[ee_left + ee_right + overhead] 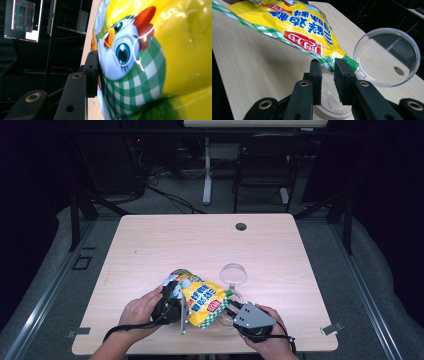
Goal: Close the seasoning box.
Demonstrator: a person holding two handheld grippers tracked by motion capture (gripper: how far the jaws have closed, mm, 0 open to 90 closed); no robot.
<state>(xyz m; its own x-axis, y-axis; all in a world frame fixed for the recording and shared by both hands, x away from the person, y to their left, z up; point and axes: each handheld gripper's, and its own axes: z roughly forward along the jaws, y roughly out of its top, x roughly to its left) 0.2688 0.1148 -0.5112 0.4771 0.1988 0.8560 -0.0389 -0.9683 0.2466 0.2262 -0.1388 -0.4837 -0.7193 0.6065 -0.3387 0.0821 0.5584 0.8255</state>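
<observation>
Left gripper (176,296) clamped on the body of a glossy yellow pouch with a green-checked edge and cartoon chicken print (202,302), pads (91,72) pressed into its side, holding it above the pale wooden surface (150,245). Pouch lying tilted, long axis running from the left gripper down toward the right one, green screw spout (350,63) at the low end. Right gripper (329,75) partly open, nothing gripped, jaws standing either side of the pouch's neck just short of the spout, no pad seen pressing on it. Spout directly ahead of the right gripper, so likely the nearer one for working the cap. Below the jaws, a clear round bowl (329,105) on the surface; just beyond the spout, a clear round plastic lid (387,56) leaning tilted. Coming move probably a closing on the spout, in line with the pouch's axis.
</observation>
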